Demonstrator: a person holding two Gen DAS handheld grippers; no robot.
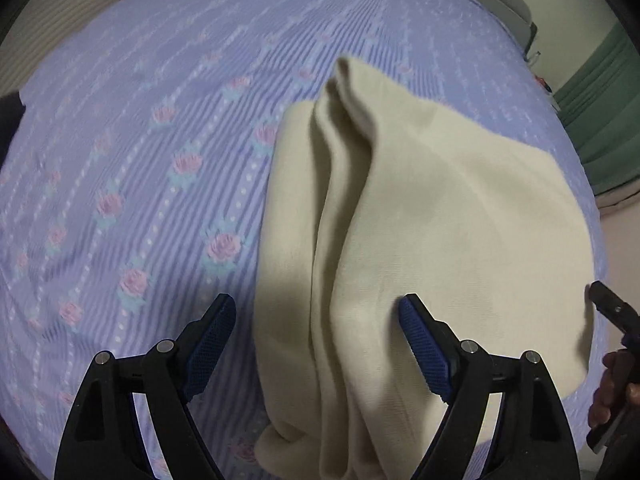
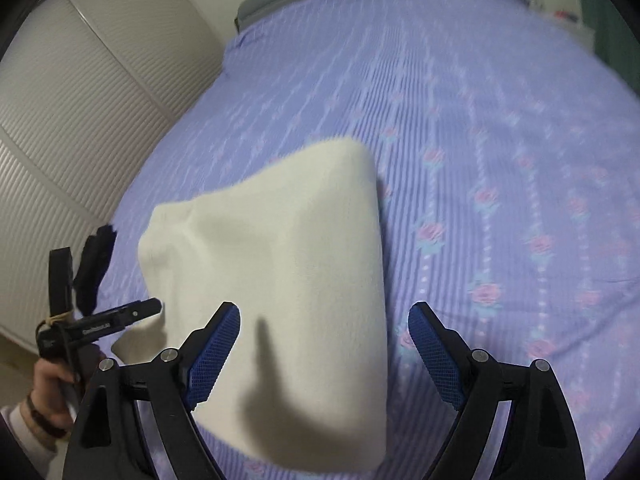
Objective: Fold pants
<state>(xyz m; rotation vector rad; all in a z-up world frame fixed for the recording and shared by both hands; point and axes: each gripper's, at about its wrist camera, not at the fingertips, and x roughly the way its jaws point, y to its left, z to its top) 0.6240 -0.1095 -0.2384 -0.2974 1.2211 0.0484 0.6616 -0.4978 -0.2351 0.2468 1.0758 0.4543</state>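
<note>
The single pair of soft cream knit pants [image 1: 420, 216] lies folded on the lilac flowered bedspread [image 1: 140, 140], its long axis running straight away from our fingers. Our left gripper [image 1: 318, 340] straddles its near end, nearer than our right gripper [image 2: 324, 352] over its edge. Both stand wide open, holding nothing; we count two grippers.

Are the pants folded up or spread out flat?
Folded. The cream pants lie in a compact stack on the bedspread, with several layered edges along one side.
</note>
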